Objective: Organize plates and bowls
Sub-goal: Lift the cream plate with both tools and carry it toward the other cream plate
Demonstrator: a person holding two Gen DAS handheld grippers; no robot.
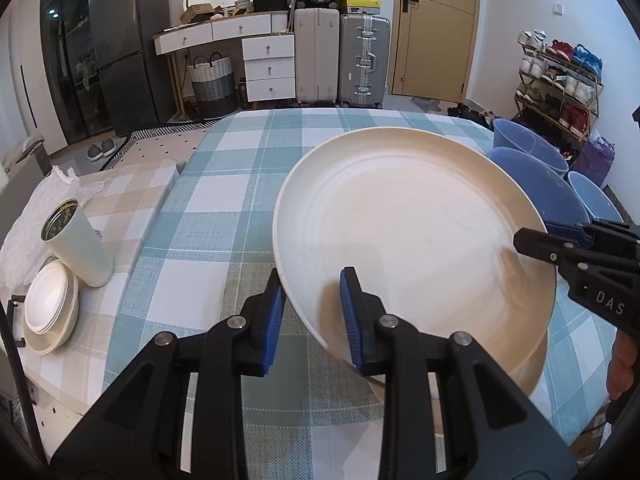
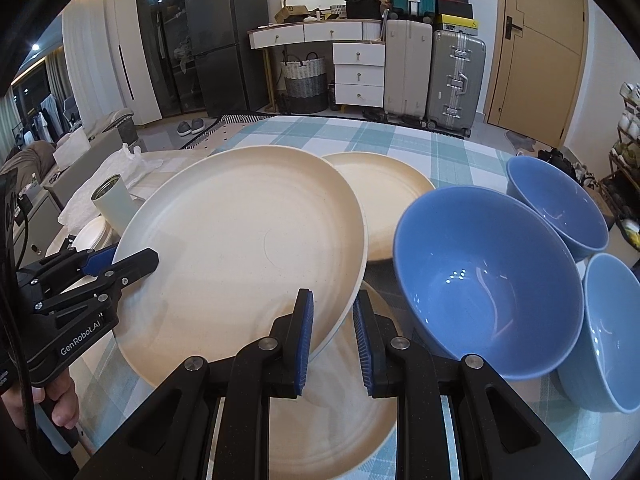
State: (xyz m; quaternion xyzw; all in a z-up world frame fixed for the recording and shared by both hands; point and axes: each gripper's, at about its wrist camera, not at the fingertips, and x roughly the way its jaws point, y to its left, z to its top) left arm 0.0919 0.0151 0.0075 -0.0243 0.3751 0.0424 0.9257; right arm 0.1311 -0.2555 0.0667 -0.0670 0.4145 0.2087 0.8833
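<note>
Over the checked surface (image 1: 224, 200), the left gripper (image 1: 312, 300) and right gripper (image 2: 332, 320) each clench opposite rims of one tilted cream plate (image 2: 240, 248), blue bowls (image 2: 488, 288) near the right edge

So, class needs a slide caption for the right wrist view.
Both grippers lift a cream plate beside three blue bowls.

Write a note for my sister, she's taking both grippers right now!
Left gripper: fingers straddle the near rim of the lifted cream plate; grip looks loose.
Right gripper: fingers straddle its opposite rim.
The plate is tilted above a second cream plate; a third lies behind.
Three blue bowls sit unstacked on the right.
Left: stack plates, nest bowls.
</note>
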